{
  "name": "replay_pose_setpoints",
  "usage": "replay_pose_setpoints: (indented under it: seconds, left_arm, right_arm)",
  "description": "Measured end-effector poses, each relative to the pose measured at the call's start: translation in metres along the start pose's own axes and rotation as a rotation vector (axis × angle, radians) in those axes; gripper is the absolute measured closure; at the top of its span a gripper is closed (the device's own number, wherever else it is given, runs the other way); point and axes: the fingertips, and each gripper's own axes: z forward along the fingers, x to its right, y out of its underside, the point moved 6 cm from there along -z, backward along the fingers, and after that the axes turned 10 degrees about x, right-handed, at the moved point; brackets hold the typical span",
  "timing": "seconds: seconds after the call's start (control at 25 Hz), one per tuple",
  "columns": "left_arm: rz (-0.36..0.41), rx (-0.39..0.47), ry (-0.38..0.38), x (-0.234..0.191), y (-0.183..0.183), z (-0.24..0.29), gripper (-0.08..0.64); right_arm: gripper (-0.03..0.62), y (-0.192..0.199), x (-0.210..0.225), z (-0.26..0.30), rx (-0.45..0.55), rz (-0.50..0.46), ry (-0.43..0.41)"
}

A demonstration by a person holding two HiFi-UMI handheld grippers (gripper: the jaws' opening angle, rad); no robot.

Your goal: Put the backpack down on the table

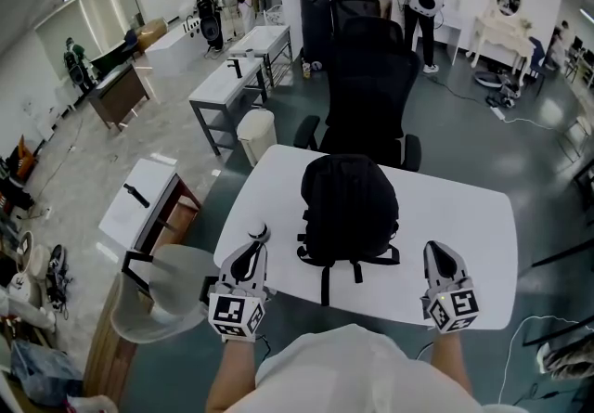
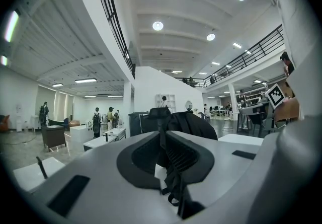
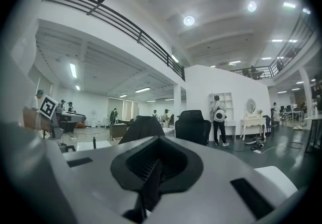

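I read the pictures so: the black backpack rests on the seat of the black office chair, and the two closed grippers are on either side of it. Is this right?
Not quite. The backpack rests on the white table, not on the chair's seat; the black office chair stands behind the table. The head view shows this. The rest holds: the left gripper and the right gripper, both closed, are on either side of it.
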Motion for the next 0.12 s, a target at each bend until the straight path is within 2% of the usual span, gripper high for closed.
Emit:
replay_pose_setpoints:
  seconds: [0.12]
  left_arm:
    - [0.001,0.000,0.004,0.0013,0.0007,0.0011,0.509]
  right_arm:
    - [0.575,0.0004,0.0009,0.0004,0.001,-0.001,-0.001]
